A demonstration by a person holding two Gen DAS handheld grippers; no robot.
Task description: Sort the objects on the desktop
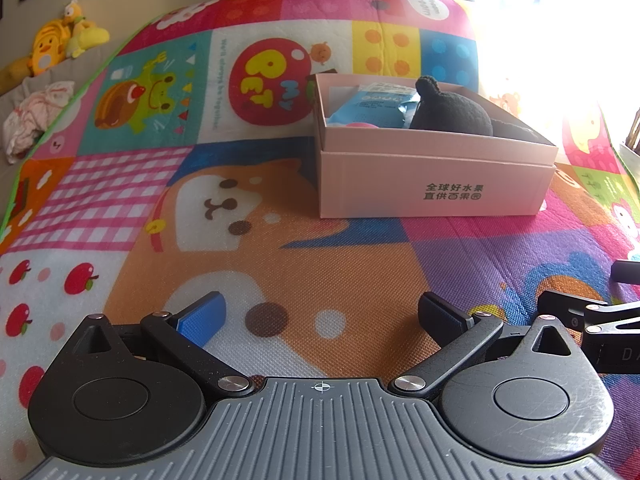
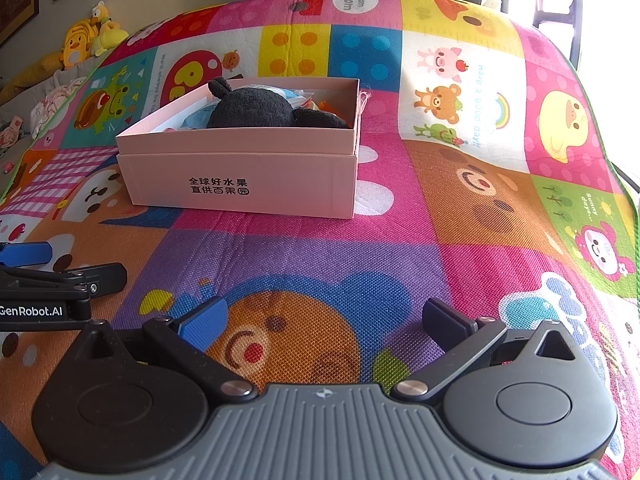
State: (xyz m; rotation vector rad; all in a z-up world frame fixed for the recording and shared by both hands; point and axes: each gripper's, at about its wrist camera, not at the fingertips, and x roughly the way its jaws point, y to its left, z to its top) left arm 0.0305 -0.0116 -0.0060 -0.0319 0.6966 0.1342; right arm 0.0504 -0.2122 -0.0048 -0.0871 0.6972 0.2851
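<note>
A pink cardboard box (image 1: 436,184) (image 2: 244,176) stands on the colourful cartoon mat (image 1: 280,264) (image 2: 360,248). Inside it lies a black plush toy (image 1: 452,110) (image 2: 256,110) beside a blue packet (image 1: 372,108); an orange item (image 2: 326,106) peeks out at the box's right end. My left gripper (image 1: 320,316) hovers open over the mat, well short of the box, holding nothing. My right gripper (image 2: 324,320) is open too, empty, with the box ahead to its left. Each gripper shows at the edge of the other's view.
Yellow plush toys (image 1: 60,40) (image 2: 88,40) and crumpled pink cloth (image 1: 32,120) lie past the mat's left edge by the wall. Bright window light washes out the right side. Framed pictures hang on the wall at the upper left.
</note>
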